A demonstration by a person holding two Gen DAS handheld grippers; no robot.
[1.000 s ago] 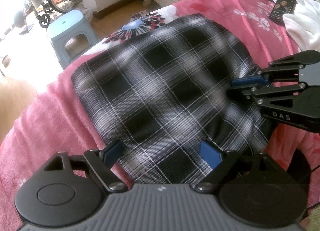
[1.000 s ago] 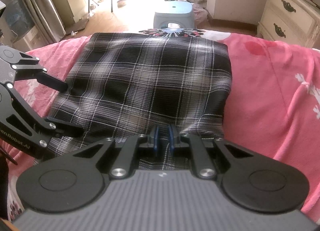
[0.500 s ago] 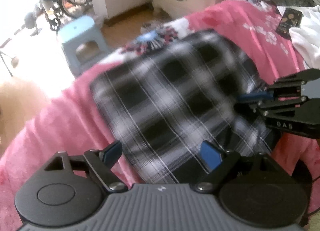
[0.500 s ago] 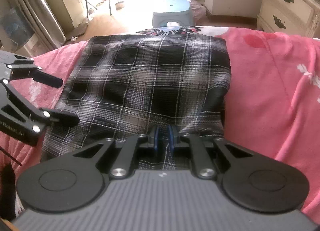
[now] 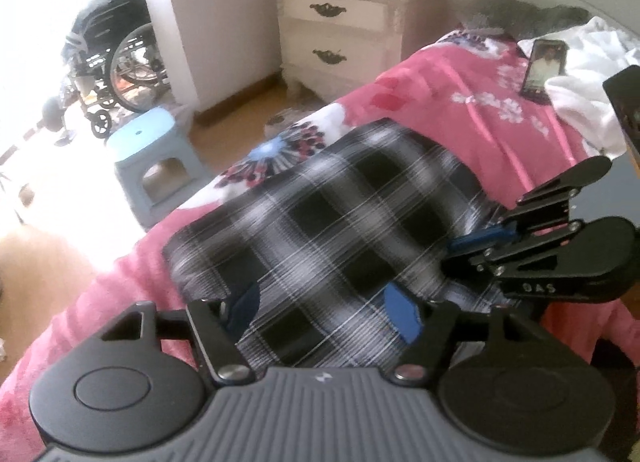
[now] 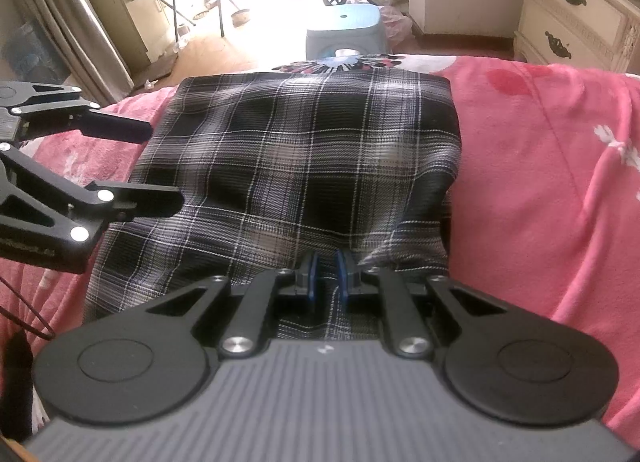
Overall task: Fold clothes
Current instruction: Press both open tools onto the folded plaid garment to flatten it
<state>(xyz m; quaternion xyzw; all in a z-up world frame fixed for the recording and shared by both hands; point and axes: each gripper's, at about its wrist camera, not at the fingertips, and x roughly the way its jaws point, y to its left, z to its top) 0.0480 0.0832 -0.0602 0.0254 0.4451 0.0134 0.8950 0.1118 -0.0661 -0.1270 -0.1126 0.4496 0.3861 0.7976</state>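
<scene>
Daylight pours in from the far doorway, blowing the floor [image 5: 48, 198] out to plain white at the left of the left wrist view and at the top centre of the right wrist view. The wheelchair [image 5: 116, 74] stands half lost against that glare. The left wrist picture is soft with motion blur: the checks of the plaid cloth [image 5: 328, 238] smear into streaks, and the nightstand [image 5: 340, 34] looks hazy. The right wrist picture is sharper, the plaid weave crisp at its middle. Both views bow strongly at the edges, bending the pink bedspread [image 6: 560, 166]. Under the cloth's right edge lies a dark shadow.
</scene>
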